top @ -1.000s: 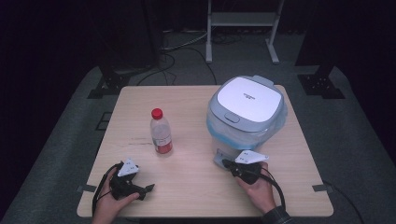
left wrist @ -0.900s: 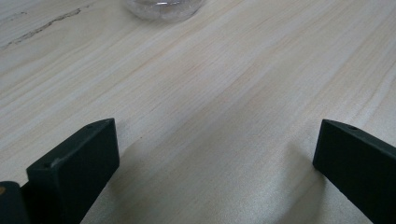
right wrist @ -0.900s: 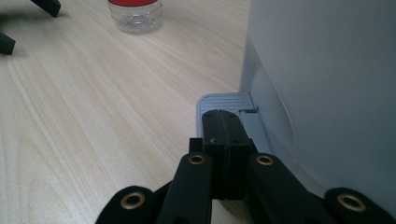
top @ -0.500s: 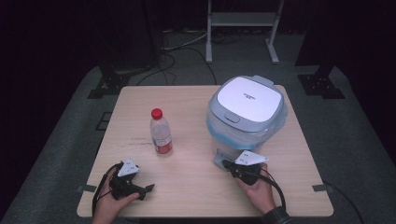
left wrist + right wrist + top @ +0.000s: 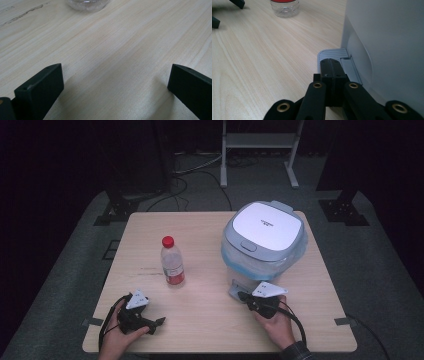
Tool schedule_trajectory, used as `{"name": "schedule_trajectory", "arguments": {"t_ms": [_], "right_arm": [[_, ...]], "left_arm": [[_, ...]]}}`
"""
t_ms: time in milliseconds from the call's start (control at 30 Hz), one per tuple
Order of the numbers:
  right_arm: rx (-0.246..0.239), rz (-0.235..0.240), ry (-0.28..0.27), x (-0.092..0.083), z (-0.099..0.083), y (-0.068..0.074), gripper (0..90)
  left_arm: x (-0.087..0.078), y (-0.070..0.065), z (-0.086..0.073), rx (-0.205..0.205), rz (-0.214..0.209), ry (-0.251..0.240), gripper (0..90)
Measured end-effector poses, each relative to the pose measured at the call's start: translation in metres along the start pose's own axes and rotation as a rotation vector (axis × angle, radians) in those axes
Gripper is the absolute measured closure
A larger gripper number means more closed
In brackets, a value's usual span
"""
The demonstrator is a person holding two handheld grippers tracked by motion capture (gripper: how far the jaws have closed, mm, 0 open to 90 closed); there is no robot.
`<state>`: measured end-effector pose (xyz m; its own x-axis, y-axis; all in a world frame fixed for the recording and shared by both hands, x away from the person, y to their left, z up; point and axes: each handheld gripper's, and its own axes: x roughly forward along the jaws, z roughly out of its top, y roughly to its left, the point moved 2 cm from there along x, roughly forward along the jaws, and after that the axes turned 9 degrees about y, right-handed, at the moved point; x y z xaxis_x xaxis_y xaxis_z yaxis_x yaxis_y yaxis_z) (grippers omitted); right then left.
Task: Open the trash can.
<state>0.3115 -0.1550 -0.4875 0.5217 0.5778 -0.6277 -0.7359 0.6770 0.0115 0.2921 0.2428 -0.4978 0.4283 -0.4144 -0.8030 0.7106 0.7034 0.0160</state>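
Observation:
A white and grey pedal bin (image 5: pixel 264 232) with a blue liner stands at the right of the wooden table (image 5: pixel 200 225), its lid down. Its grey foot pedal (image 5: pixel 234 289) juts from the base toward me. My right gripper (image 5: pixel 240 294) is shut with nothing in it, and its tips lie on top of the pedal (image 5: pixel 324 53) beside the bin wall (image 5: pixel 387 37). A clear bottle (image 5: pixel 172 262) with a red cap and red label stands mid-table. My left gripper (image 5: pixel 158 322) rests open at the near left, with bare wood between its jaws (image 5: pixel 115 72).
The bottle's base (image 5: pixel 87 3) stands a short way ahead of the left gripper. In the right gripper view the bottle (image 5: pixel 285 7) and the left gripper (image 5: pixel 225 12) sit at the top left. A metal stand (image 5: pixel 260 150) and cables lie on the floor beyond the table.

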Motion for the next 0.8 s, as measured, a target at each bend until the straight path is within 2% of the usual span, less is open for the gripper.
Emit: {"name": "schedule_trajectory", "arguments": {"t_ms": [800], "right_arm": [[-0.003,-0.007,0.014,0.0031,-0.002,0.0009,89.9]], "left_arm": [[0.0,0.0,0.0,0.0,0.0,0.0,0.0]]}}
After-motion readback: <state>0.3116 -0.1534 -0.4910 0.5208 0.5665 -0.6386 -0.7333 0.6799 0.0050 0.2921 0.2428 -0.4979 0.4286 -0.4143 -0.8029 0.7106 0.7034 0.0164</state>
